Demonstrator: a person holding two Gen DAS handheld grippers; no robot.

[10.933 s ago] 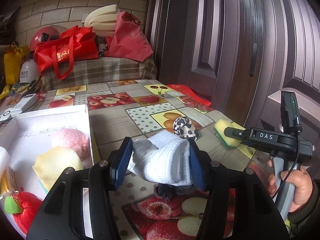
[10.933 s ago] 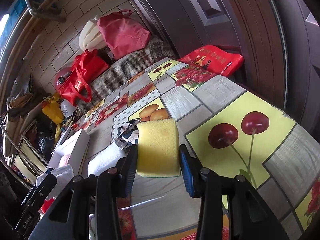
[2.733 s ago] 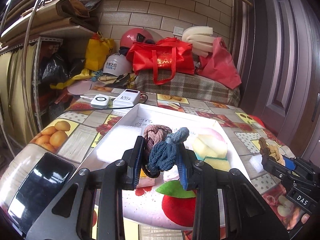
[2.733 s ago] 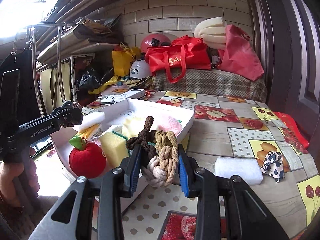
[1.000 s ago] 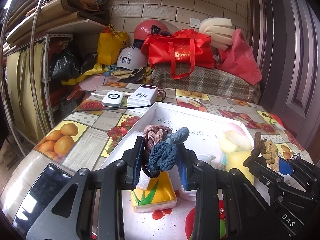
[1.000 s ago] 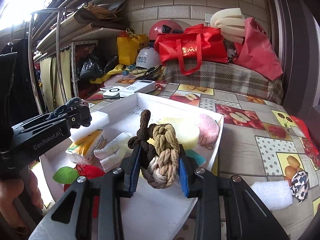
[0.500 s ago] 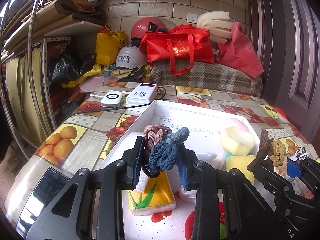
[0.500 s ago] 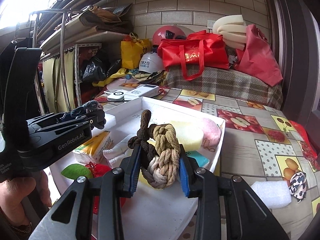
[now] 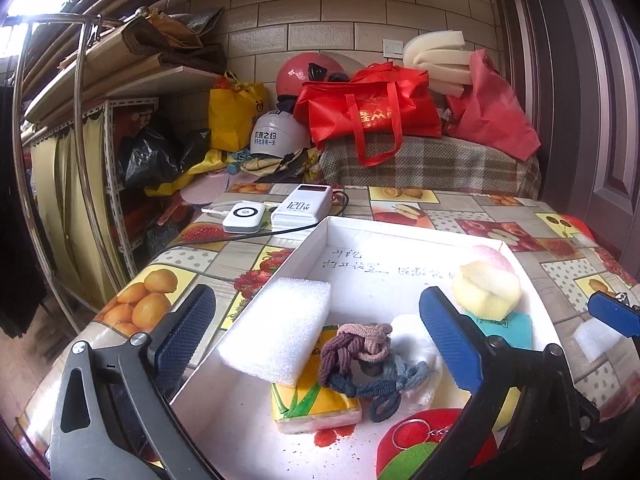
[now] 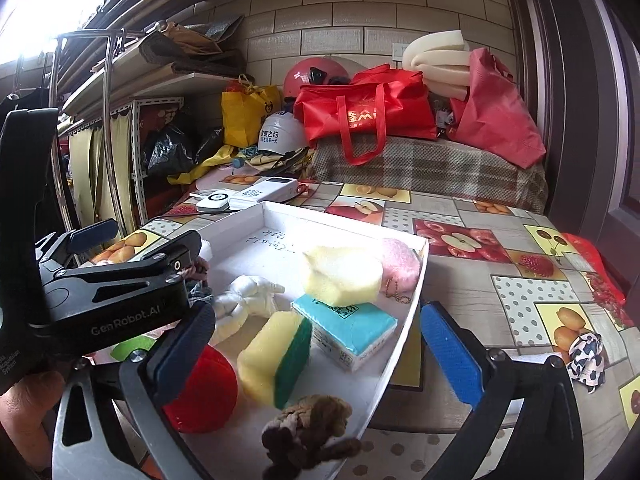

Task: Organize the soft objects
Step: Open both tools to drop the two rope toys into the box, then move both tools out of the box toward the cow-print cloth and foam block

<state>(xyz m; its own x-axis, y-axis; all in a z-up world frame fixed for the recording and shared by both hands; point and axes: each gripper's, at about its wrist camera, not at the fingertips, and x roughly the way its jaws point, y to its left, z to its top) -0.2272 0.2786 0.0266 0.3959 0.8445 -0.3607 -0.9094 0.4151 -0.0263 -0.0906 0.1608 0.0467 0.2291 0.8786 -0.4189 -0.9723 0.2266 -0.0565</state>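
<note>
Both tools, left tool (image 9: 316, 338) and right tool (image 10: 316, 344), are released over the white box (image 10: 412, 320); next, probably the foam block (image 10: 536, 361) on the tabletop (image 10: 460, 280).

red plush apple (image 9: 420, 446) cut off at bottom edge, box handwriting (image 9: 384, 266) too blurred to read

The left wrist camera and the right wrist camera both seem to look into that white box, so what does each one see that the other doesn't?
Only the left wrist view shows the white foam block leaning on a yellow tissue pack, with the pink-and-blue knotted rope lying on top.

Only the right wrist view shows the brown knotted rope at the near end, the yellow-green sponge, and a cow-patterned piece out on the tablecloth.

Both show the white box, the teal tissue pack, the pale yellow foam piece, and open, empty grippers.
</note>
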